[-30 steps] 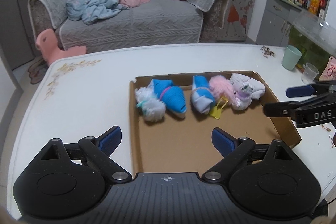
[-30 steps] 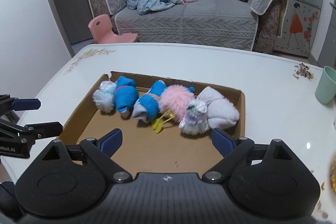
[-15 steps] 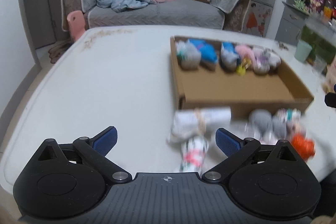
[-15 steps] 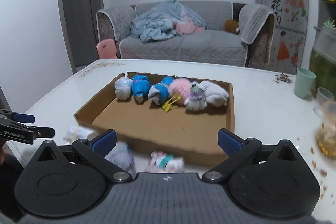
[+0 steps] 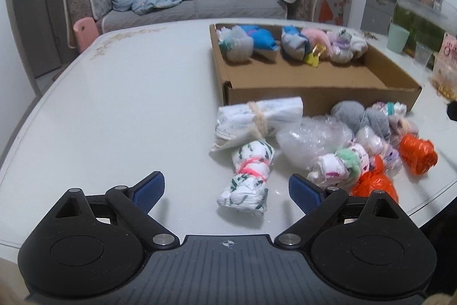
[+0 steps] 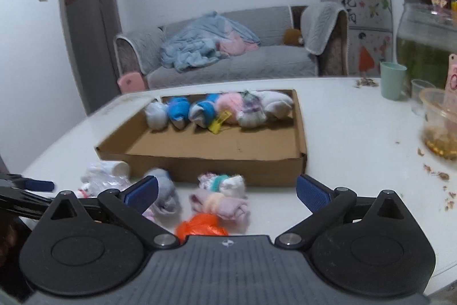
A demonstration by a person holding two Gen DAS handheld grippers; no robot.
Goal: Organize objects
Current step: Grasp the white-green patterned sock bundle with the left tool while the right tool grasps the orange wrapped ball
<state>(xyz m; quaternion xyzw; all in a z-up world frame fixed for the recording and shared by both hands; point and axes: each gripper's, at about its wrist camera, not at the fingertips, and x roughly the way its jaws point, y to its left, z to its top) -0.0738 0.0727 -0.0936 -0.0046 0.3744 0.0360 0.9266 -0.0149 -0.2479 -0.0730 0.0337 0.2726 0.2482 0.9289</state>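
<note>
Step in hand: we judge that we are choosing the next loose bundle to carry into the shallow brown cardboard tray (image 5: 320, 97); nothing is gripped yet.
Left gripper (image 5: 227, 187): released, jaws spread wide, empty, low over the white tabletop (image 5: 128, 93).
Right gripper (image 6: 227, 192): released too, jaws wide, nothing between them, above the loose pile.
Nearest target: the white cloth roll with green leaf print and a pink band (image 5: 250, 176) lies lengthwise between our left jaws, on the tabletop, not touched.
Other loose things: a white printed roll tied with a cream band (image 5: 257, 122) just beyond it, a clear crumpled plastic bag (image 5: 314, 137), a grey sock ball (image 5: 350, 112) and two orange plastic bundles (image 5: 417, 155), all in front of the tray's near wall.
Already stored: a row of blue, pink and white sock bundles (image 5: 291, 43) with a yellow clip (image 5: 312, 57) along the tray's far wall; the near half of the tray floor is bare.
Doing it well: we advise closing across the pink band, where the roll is narrowest and tied, so it does not unroll.
Placement: we lift clear of the near wall and start a second row beside the first.
Caution: the bag touches neighbouring bundles, so a sloppy approach may drag them.
</note>
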